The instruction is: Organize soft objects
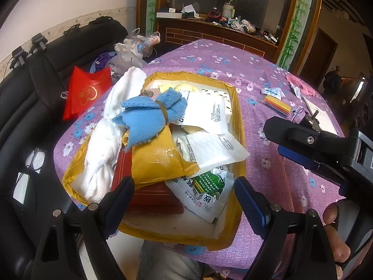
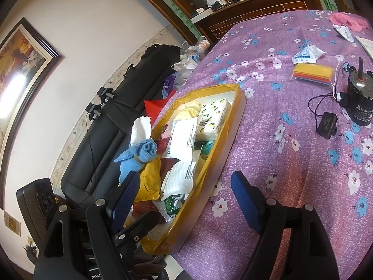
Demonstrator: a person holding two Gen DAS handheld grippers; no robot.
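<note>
Left wrist: blue towel (image 1: 149, 116) lies lengthwise across box (image 1: 235, 107); both grippers (image 1: 184, 200) (image 2: 186, 198) gape wide, empty.

Purple flowery table cover (image 2: 268, 140) has the yellow-taped tray (image 2: 230, 126) on its left, with the colored-strip packet (image 2: 312, 73) and black motor (image 2: 360, 98) far right.

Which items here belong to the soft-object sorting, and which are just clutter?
Job items:
- blue cloth
- white towel
- yellow-taped box
- yellow padded pouch

Just lying about:
- black motor
- coloured sheets pack
- red bag
- pink cloth
</note>
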